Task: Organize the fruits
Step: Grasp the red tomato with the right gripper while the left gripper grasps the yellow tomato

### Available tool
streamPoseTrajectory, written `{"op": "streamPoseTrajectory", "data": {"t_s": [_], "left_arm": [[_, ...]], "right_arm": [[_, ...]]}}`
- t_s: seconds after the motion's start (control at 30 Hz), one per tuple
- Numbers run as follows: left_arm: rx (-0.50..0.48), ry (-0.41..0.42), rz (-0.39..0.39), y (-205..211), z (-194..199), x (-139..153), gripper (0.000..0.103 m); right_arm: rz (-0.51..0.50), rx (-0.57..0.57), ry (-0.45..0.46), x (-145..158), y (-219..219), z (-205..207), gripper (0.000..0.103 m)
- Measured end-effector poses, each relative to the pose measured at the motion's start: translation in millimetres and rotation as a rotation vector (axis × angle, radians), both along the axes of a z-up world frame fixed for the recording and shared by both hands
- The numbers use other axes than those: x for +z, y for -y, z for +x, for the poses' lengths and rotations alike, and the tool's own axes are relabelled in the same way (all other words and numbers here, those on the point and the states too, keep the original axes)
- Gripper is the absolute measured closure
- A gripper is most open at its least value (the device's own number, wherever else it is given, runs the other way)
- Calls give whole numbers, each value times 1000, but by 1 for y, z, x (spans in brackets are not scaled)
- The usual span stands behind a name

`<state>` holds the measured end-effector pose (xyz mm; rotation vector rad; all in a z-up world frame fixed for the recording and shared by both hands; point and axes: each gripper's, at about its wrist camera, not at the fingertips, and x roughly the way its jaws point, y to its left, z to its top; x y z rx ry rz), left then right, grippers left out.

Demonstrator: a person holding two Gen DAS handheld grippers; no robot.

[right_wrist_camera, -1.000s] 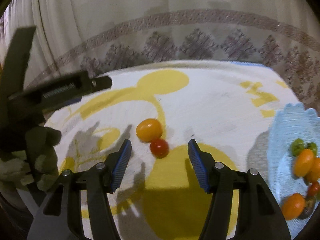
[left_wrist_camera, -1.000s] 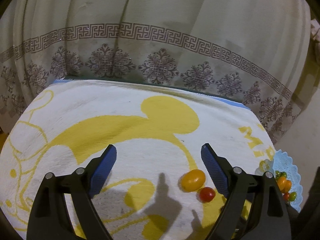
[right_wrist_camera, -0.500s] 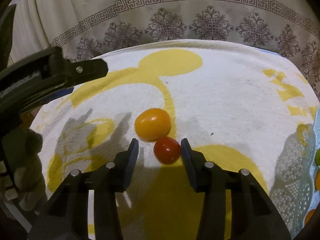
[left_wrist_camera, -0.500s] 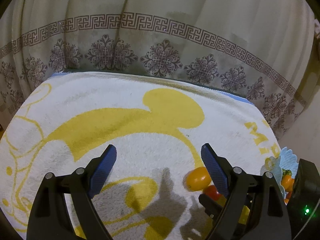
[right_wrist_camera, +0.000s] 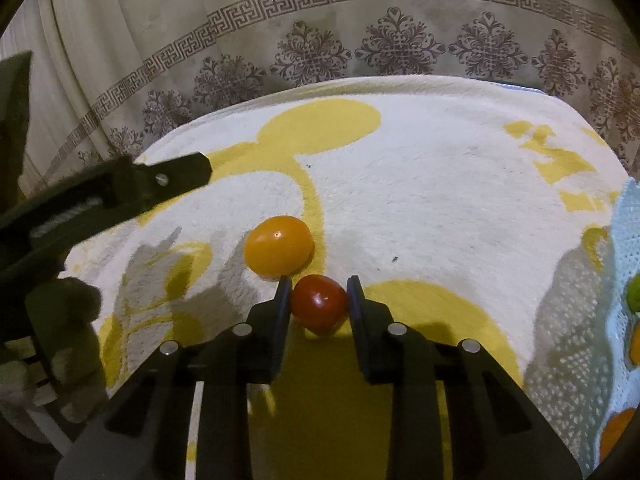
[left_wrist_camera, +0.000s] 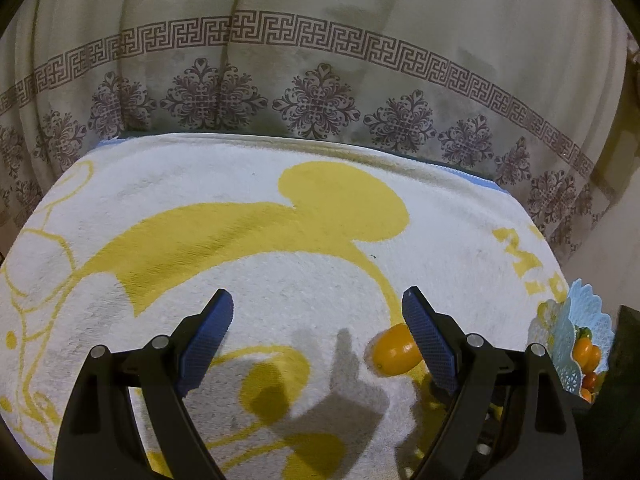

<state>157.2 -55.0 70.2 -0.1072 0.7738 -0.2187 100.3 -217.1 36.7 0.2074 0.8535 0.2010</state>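
A small red tomato (right_wrist_camera: 319, 302) lies on the white and yellow towel (right_wrist_camera: 440, 200), and my right gripper (right_wrist_camera: 319, 288) is shut on it, both fingers touching its sides. A yellow-orange tomato (right_wrist_camera: 278, 244) lies just beyond it, to the left, and also shows in the left wrist view (left_wrist_camera: 394, 352) beside the right finger. My left gripper (left_wrist_camera: 316, 312) is open and empty above the towel (left_wrist_camera: 280, 264). The red tomato is hidden in the left wrist view.
A light blue lace-edged basket (left_wrist_camera: 582, 332) with several orange, red and green tomatoes stands at the towel's right edge; it also shows in the right wrist view (right_wrist_camera: 624, 240). A patterned curtain (left_wrist_camera: 320, 80) hangs behind the table. The left gripper's arm (right_wrist_camera: 100, 196) reaches in from the left.
My right gripper moved forward and closed its fingers around the red tomato. The left gripper stayed open and shifted slightly, so the red tomato is now hidden behind its finger.
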Motion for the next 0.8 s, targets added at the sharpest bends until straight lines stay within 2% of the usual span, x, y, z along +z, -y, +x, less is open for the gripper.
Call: {"op": "streamPoseTrajectory", "data": {"t_s": [0.37, 0.57, 0.8], "left_arm": [[-90, -7, 22, 27, -5, -13, 17], [-136, -27, 41, 42, -6, -27, 17], [-179, -58, 57, 53, -4, -44, 32]], "right_arm": [[7, -36, 30, 8, 14, -39, 74], [29, -46, 28, 8, 18, -44, 74], [37, -46, 30, 8, 19, -44, 74]]}}
